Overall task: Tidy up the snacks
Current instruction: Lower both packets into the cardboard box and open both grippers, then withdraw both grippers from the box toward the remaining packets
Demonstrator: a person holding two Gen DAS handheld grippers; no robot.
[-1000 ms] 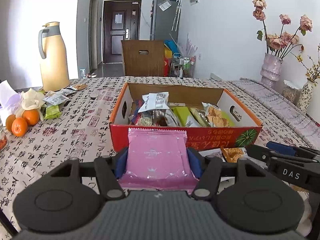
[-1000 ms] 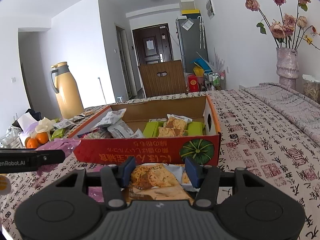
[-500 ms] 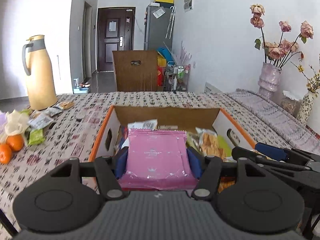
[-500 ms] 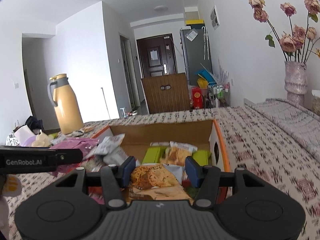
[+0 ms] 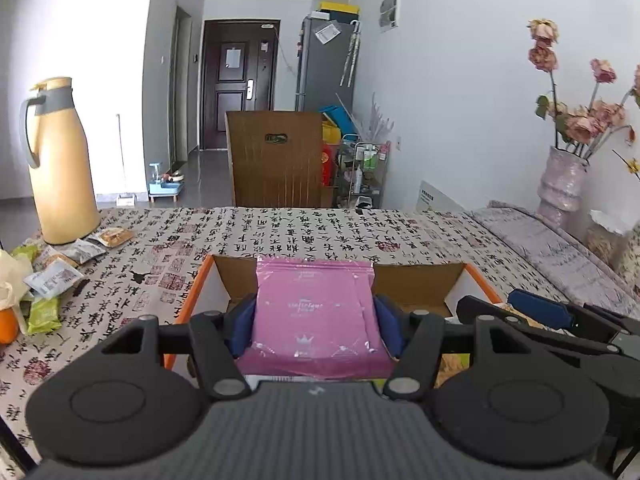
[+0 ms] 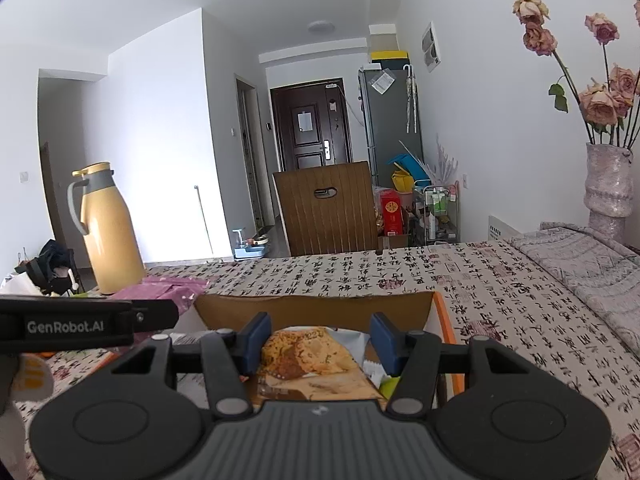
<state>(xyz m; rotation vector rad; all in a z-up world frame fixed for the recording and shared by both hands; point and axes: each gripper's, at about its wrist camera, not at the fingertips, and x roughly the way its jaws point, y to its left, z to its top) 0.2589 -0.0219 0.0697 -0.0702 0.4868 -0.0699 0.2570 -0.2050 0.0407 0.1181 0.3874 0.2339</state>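
Both grippers now hover over the box (image 5: 416, 284), pink packet (image 5: 316, 312) clamped between fingers (image 5: 242, 320).

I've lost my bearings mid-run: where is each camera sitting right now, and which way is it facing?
Left wrist: on the left gripper, looking along its fingers over the cardboard box toward the door; it holds the pink packet, and the right gripper shows at right.
Right wrist: on the right gripper, facing the same way over the box; it holds a biscuit packet, and the left gripper shows at left.
Shared: box, yellow thermos, chair, patterned tablecloth.
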